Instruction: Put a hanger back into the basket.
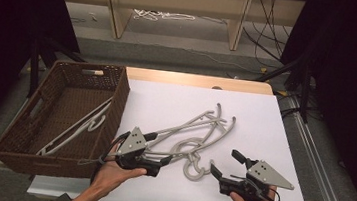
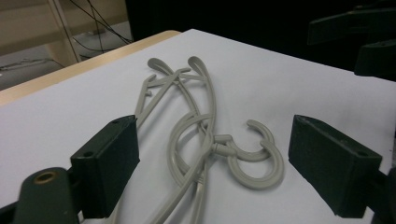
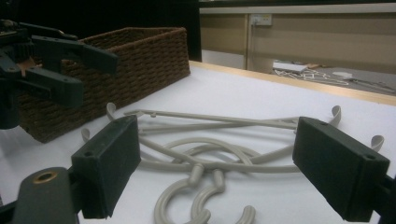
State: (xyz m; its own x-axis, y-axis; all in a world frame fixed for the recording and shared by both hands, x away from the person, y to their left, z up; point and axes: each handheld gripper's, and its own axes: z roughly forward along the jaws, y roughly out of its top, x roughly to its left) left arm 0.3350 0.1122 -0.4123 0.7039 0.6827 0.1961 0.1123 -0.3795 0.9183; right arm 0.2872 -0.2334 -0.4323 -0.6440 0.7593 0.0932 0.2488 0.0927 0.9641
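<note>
Grey hangers (image 1: 197,137) on table, both grippers' jaws open

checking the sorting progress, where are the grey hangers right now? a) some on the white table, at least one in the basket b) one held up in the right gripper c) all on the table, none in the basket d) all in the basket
a: two tangled grey hangers lie on the white table, and at least one more hanger rests inside the brown wicker basket; both grippers stand open, gripping nothing.

A white table (image 1: 265,119) bears tangled grey hangers (image 1: 198,133) beside a wicker basket (image 1: 116,99).
</note>
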